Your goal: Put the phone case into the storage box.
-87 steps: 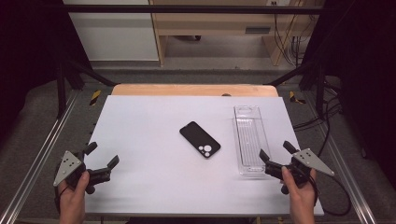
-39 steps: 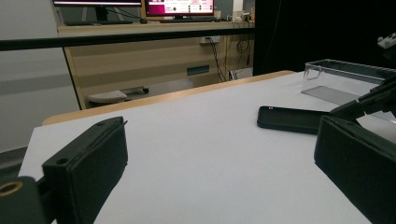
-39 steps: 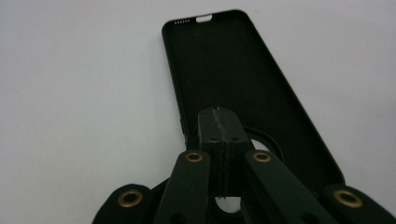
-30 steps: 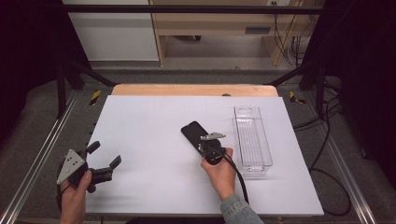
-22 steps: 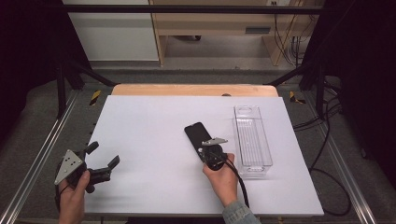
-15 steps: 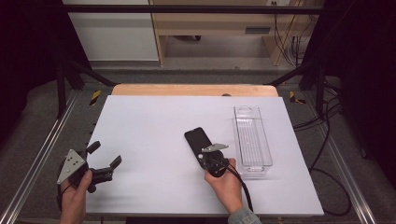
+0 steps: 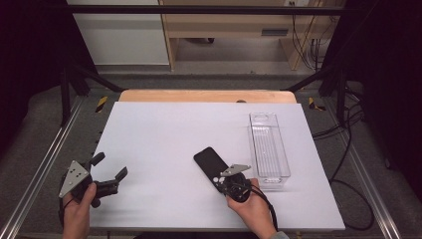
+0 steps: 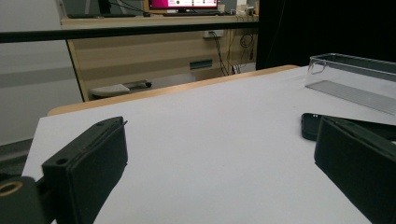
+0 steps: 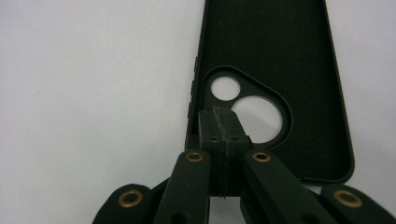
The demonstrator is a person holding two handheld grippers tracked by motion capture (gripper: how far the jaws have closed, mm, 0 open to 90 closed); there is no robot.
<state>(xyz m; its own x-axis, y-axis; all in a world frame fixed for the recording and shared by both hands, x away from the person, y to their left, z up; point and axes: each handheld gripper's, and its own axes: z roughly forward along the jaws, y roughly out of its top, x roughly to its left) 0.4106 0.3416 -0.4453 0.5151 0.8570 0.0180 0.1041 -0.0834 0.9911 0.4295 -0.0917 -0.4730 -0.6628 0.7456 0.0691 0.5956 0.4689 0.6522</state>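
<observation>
The black phone case (image 9: 275, 60) lies flat on the white table (image 7: 159, 144), hollow side up, camera cutouts showing bare table. The right gripper (image 9: 223, 122), jaws pressed together, rests on the case's near end. The left gripper (image 7: 107, 172) sits spread wide, holding nothing.

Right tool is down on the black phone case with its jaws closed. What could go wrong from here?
1. The right tool has shut jaws resting inside the black soft phone case beside the camera cutout; they seem to clamp nothing, so a drag may slip off.
2. The clear plastic tray stands close to the right of the case; a sideways pull could knock it.
3. The left tool sits open, far off, so nothing steadies the case.
</observation>
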